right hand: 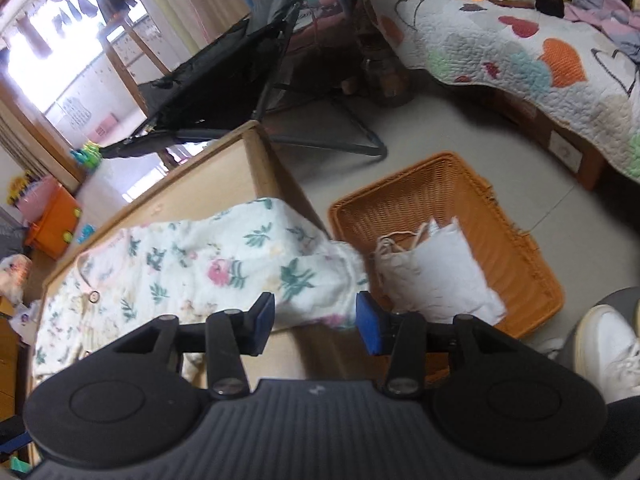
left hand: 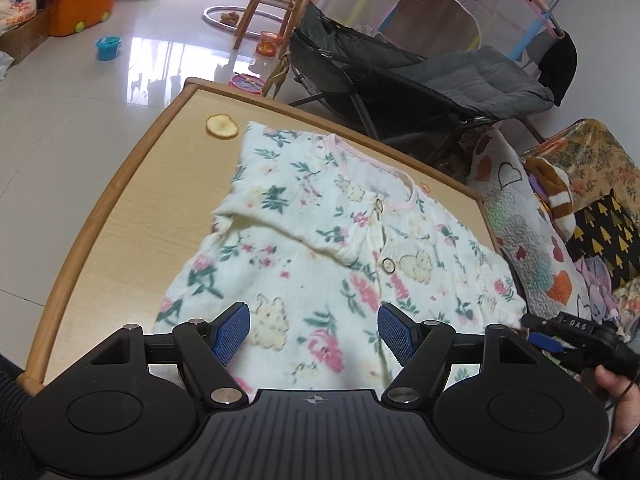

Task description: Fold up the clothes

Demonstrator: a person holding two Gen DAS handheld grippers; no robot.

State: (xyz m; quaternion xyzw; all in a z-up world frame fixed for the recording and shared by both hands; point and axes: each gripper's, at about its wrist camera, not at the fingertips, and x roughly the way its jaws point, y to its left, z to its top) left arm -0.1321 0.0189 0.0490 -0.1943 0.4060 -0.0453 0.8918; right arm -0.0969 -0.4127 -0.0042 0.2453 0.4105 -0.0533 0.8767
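Floral shirt (left hand: 320, 240) lay on table (left hand: 132, 216); left tool (left hand: 314, 334) released above its hem, right tool (right hand: 316, 320) unclenched around its sleeve.

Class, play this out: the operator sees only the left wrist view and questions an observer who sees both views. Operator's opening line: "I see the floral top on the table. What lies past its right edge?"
Observer: An orange wicker basket stands on the floor beside the table.
Operator: Is it empty?
Observer: No, white folded cloth lies inside it.
Operator: How does the right sleeve lie?
Observer: The sleeve of the floral top hangs over the table edge toward the basket.
Operator: Has the right gripper caught it?
Observer: No, the right gripper is open, with the sleeve end just ahead of its blue pads.
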